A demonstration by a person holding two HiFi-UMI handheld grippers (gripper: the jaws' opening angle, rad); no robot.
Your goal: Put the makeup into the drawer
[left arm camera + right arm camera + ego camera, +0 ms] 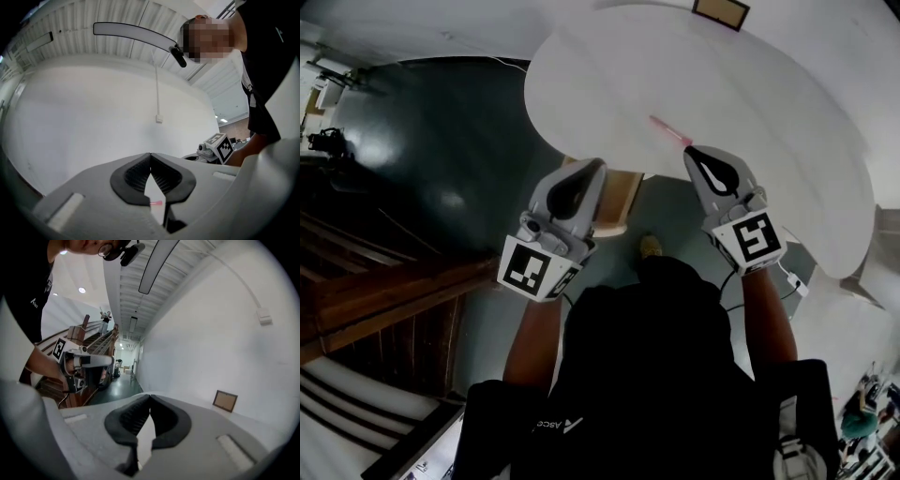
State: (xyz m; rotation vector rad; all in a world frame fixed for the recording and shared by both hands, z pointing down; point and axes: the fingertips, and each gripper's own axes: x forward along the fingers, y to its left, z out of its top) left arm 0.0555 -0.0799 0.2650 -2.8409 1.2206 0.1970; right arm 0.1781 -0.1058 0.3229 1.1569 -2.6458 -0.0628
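Your left gripper sits centre frame in the head view. In the left gripper view its jaws are closed tip to tip with nothing clamped. A bit of the pink makeup stick shows through the wedge gap behind the tips, out on the table, not in the jaws.

Your right gripper is right of centre, and its tip overlaps the near edge of the white table. In the right gripper view its jaws are also closed and empty.

The makeup stick lies on the table in the upper middle of the head view, just beyond your right gripper's tip, angled up-left. I can't tell if they touch.

The wooden drawer sticks out from under the table's near edge, centre frame. Your left gripper overlaps its left side. The makeup is on the tabletop, not in the drawer.

A small framed panel stands at the top edge of the head view, on the far side of the table.
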